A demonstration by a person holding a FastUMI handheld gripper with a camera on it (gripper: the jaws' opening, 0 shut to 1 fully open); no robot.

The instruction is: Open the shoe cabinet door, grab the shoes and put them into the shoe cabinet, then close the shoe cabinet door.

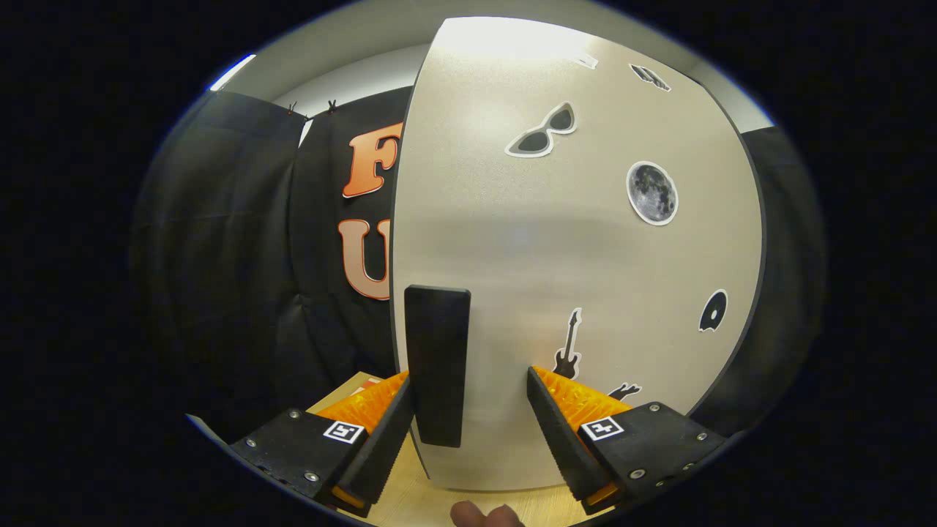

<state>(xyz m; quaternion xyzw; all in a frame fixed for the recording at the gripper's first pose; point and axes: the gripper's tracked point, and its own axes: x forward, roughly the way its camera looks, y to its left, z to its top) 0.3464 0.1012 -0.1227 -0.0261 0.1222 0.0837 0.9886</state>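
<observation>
the shoe cabinet door (585,278) stands close ahead, a pale panel dotted with stickers: sunglasses (543,132), a moon (651,192), a guitar (567,345), a record (713,310). its dark upright handle (437,364) sits near the door's left edge. the gripper (470,417) points level at the door, jaws spread wide with the handle between them, nearer the left one; whether either touches it is unclear. fingertips (487,515) of a person show below, over the light wooden tabletop (410,498).

gripper (471,410) with screwed mounts, square tag markers
</observation>
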